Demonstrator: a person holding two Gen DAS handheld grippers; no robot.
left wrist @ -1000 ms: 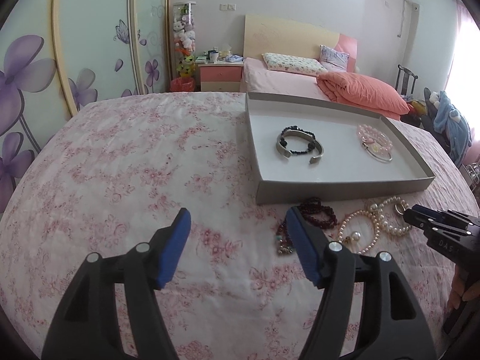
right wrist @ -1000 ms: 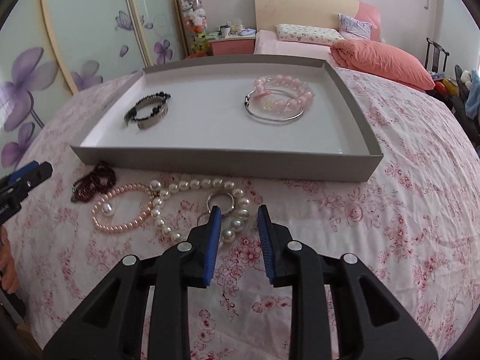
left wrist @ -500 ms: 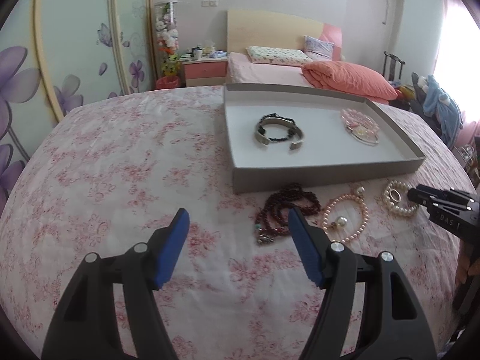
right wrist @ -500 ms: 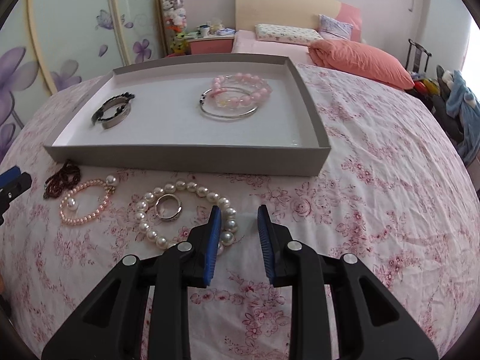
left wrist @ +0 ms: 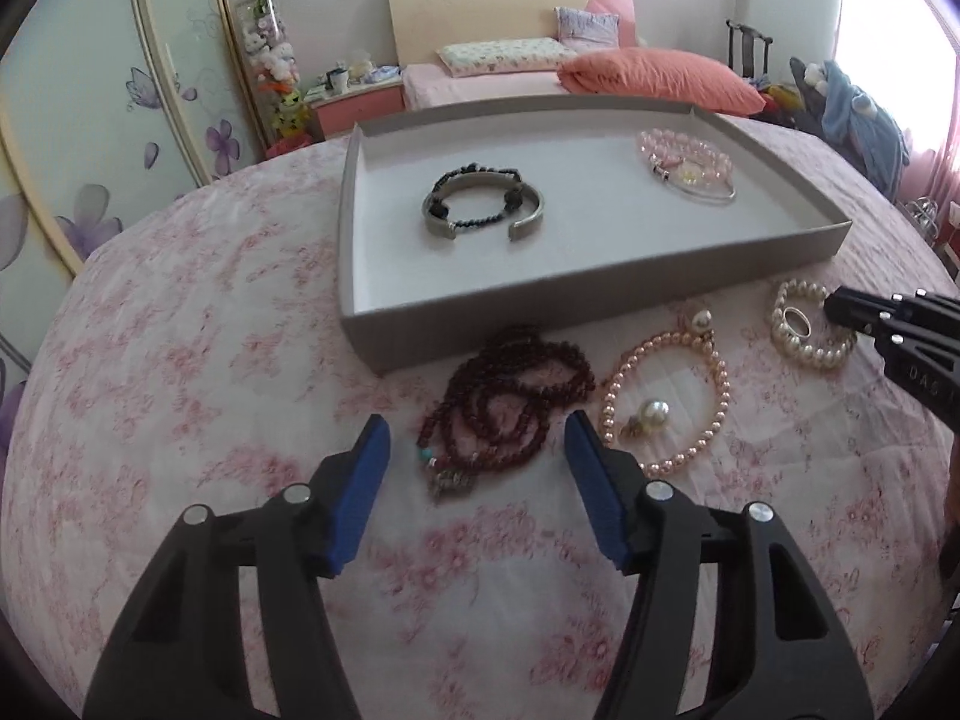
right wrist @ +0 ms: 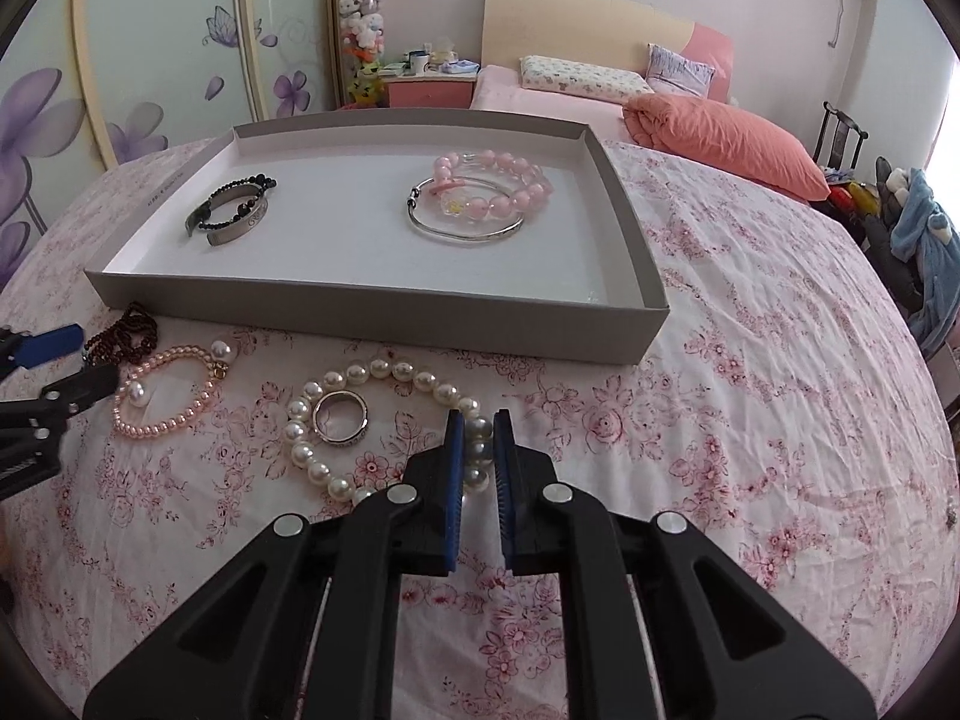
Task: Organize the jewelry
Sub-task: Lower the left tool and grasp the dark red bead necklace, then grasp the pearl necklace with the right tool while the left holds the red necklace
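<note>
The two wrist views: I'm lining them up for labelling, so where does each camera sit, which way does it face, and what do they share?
Left wrist: on the left gripper, looking forward and down at the dark red beads; its jaws are closing, beads between them untouched.
Right wrist: on the right gripper, facing forward and down, shut on the white pearl bracelet.
Shared: the grey tray, the pink pearl bracelet, the ring, and each shows the other gripper.
</note>
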